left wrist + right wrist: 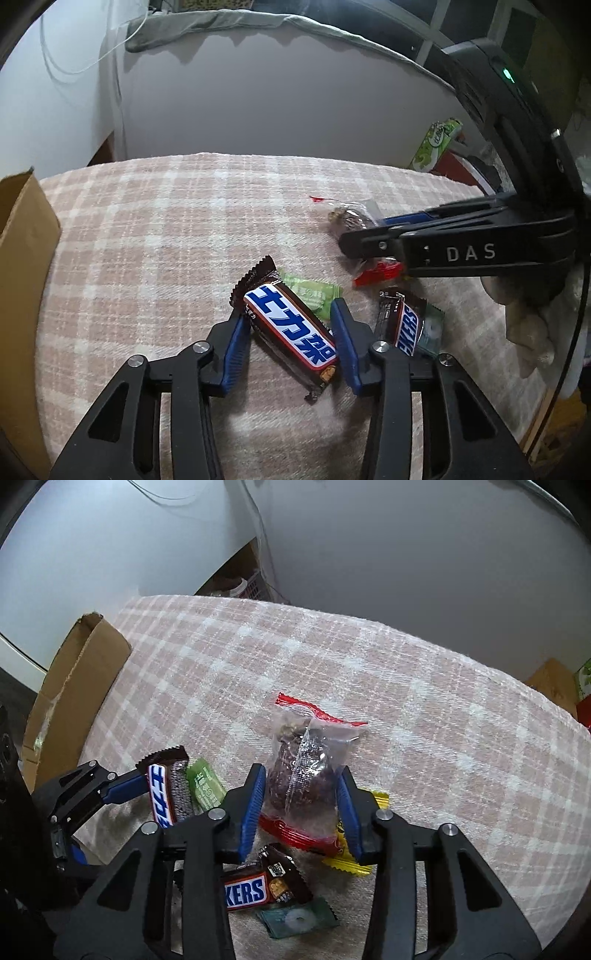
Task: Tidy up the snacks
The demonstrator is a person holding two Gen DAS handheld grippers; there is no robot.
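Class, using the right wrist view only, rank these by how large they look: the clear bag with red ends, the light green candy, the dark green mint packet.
1. Clear bag with red ends, clearly largest.
2 and 3. Light green candy and dark green mint packet look alike; both are partly hidden, so no ranking.

My left wrist view looks steeply down, close over the pink-and-white checked woven cloth point(155, 229); my right wrist view does likewise, both sharing the brown-wrapped Snickers chocolate bar point(404, 321) point(258, 886).
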